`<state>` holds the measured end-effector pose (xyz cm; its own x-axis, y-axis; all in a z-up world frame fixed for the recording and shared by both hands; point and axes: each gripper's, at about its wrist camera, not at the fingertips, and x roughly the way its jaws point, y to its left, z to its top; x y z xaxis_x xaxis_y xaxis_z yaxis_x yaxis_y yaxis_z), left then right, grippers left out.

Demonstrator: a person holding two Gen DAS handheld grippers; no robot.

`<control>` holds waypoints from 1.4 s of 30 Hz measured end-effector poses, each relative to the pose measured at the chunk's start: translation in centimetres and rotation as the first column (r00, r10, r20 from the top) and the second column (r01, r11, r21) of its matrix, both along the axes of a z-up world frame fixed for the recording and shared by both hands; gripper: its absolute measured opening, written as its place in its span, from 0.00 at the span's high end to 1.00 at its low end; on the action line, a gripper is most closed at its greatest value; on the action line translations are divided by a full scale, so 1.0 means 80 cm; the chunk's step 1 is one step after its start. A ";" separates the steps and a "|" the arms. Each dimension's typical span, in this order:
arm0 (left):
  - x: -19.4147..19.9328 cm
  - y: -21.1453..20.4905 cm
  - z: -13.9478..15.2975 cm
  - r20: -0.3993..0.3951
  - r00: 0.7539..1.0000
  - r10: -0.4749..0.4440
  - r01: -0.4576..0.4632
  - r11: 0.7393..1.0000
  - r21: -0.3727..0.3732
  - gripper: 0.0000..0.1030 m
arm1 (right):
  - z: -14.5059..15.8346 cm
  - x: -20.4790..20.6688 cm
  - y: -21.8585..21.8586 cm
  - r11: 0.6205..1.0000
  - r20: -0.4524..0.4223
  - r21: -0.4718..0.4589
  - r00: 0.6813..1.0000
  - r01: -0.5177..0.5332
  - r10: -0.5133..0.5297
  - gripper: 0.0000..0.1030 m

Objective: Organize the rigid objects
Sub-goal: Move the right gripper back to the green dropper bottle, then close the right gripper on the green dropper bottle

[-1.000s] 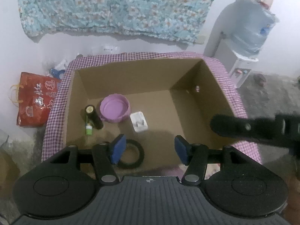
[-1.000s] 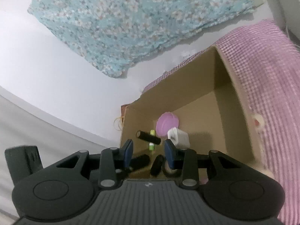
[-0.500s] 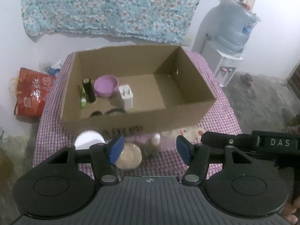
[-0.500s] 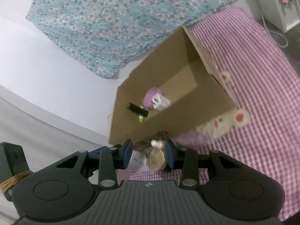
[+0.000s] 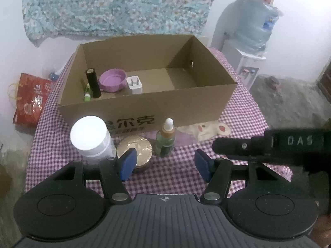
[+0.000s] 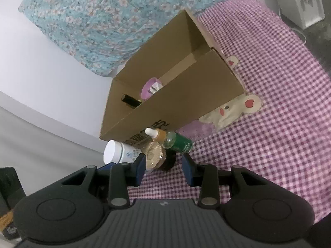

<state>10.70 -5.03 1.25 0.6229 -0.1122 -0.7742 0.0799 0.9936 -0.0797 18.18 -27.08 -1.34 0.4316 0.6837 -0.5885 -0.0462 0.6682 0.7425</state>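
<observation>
A cardboard box (image 5: pixel 186 105) (image 6: pixel 186 101) stands on the checked tablecloth. Inside lie a black cylinder (image 5: pixel 93 82) (image 6: pixel 130 100), a purple bowl (image 5: pixel 112 80) (image 6: pixel 149 87) and a white charger (image 5: pixel 134 85). In front of the box stand a white-capped jar (image 5: pixel 91 136) (image 6: pixel 118 153), a gold-lidded jar (image 5: pixel 134 149) (image 6: pixel 154 155) and a green dropper bottle (image 5: pixel 165 139) (image 6: pixel 175 141). My left gripper (image 5: pixel 164 165) is open above the cloth, just short of these items. My right gripper (image 6: pixel 163 168) is open too, close behind the gold-lidded jar, with nothing gripped.
A cartoon patch (image 5: pixel 206 129) (image 6: pixel 233 107) marks the purple checked cloth (image 5: pixel 244 111) beside the box. A red bag (image 5: pixel 31 99) sits left of the table; a water dispenser (image 5: pixel 250 41) stands at the right. The other gripper's black body (image 5: pixel 279 146) juts in from the right.
Both grippers have pulled back and down from over the box's inside to the table's front. The three containers in front of the box have come into view.
</observation>
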 end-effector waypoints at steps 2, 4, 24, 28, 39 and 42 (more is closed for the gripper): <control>-0.001 -0.003 -0.006 0.010 1.000 -0.008 0.008 1.000 0.013 0.40 | 0.003 0.004 0.001 1.000 0.018 -0.017 1.000 -0.012 0.013 0.60; 0.000 -0.006 -0.011 0.020 1.000 -0.013 0.012 1.000 0.027 0.40 | 0.006 0.009 0.004 0.999 0.034 -0.038 0.999 -0.028 0.030 0.60; 0.030 -0.027 -0.060 0.091 0.992 -0.085 0.075 0.992 0.104 0.51 | 0.003 0.064 0.086 0.929 0.122 -0.281 0.951 -0.240 0.282 0.60; 0.035 -0.031 -0.066 0.093 0.991 -0.096 0.086 0.990 0.112 0.54 | -0.001 0.070 0.094 0.913 0.129 -0.309 0.940 -0.266 0.317 0.60; 0.042 -0.042 -0.078 0.092 0.990 -0.104 0.090 0.985 0.145 0.60 | -0.016 0.082 0.107 0.889 0.121 -0.329 0.919 -0.319 0.375 0.60; 0.042 -0.040 -0.079 0.086 0.992 -0.094 0.081 0.986 0.143 0.65 | -0.019 0.084 0.110 0.885 0.119 -0.331 0.916 -0.327 0.383 0.61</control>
